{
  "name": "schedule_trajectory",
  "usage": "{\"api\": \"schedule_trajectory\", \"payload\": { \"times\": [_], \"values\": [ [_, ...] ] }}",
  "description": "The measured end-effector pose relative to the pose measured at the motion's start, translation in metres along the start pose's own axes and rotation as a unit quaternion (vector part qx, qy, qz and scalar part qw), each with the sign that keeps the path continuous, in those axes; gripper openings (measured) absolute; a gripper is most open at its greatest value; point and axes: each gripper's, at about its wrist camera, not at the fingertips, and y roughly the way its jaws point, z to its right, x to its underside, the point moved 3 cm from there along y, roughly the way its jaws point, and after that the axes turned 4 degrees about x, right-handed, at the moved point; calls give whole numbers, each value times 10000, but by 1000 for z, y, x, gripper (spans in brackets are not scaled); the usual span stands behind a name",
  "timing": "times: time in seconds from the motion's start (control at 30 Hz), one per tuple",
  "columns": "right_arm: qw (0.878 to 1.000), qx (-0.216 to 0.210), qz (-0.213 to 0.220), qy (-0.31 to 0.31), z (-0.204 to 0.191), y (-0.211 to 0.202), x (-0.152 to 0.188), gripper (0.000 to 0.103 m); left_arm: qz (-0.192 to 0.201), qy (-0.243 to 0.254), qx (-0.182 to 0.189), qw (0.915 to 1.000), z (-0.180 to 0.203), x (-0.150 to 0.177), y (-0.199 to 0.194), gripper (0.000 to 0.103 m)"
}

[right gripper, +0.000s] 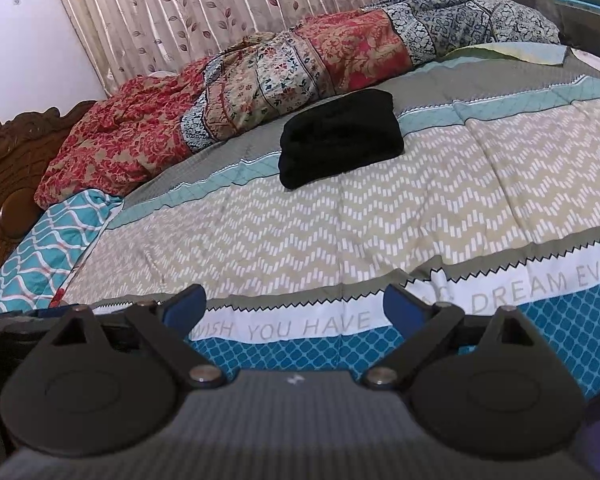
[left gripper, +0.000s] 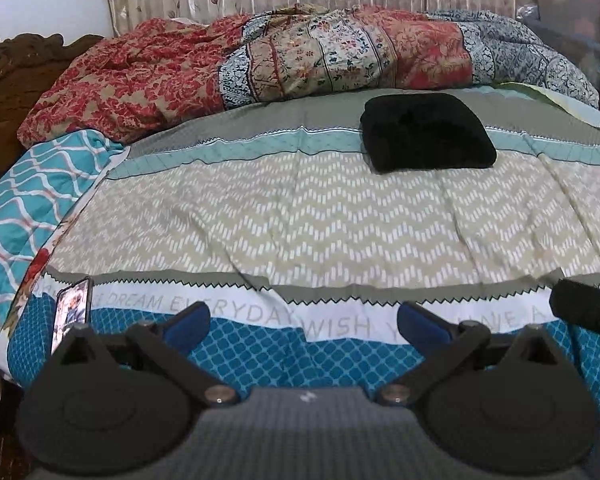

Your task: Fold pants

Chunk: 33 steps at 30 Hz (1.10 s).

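Left wrist view shows the black pants folded into a compact soft bundle (left gripper: 428, 132) lying on the patterned bedspread with grey, teal and beige zigzag bands (left gripper: 300, 220), toward the far right, just in front of the heaped red and blue floral quilt (left gripper: 260, 60). From where I stand the folding looks finished, so the risk now is undoing it. A careless reach back across the bed could catch the top layer and drag the bundle open, since loose fabric slides easily on a smooth cover. Tugging the bedspread near the edge could also shift it.

The left gripper (left gripper: 302, 322) hangs over the near edge of the bed with its blue pads spread wide and nothing between them. The right gripper (right gripper: 296, 306) is the same, released and empty, also at the near edge. Both sit well apart from the pants, which lie ahead of them, far up the bed. A phone with a lit screen (left gripper: 71, 314) leans at the near left edge.
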Motion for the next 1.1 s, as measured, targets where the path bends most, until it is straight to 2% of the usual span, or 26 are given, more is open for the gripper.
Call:
{"api": "schedule_trajectory", "payload": {
  "times": [0.6, 1.1],
  "values": [
    [10000, 46, -8, 9, 2, 0, 2, 97, -227, 54, 63, 9997, 1, 7, 11, 103],
    [9994, 234, -211, 124, 4, 8, 7, 97, -291, 397, -221, 9985, 4, 11, 18, 103]
  ]
}}
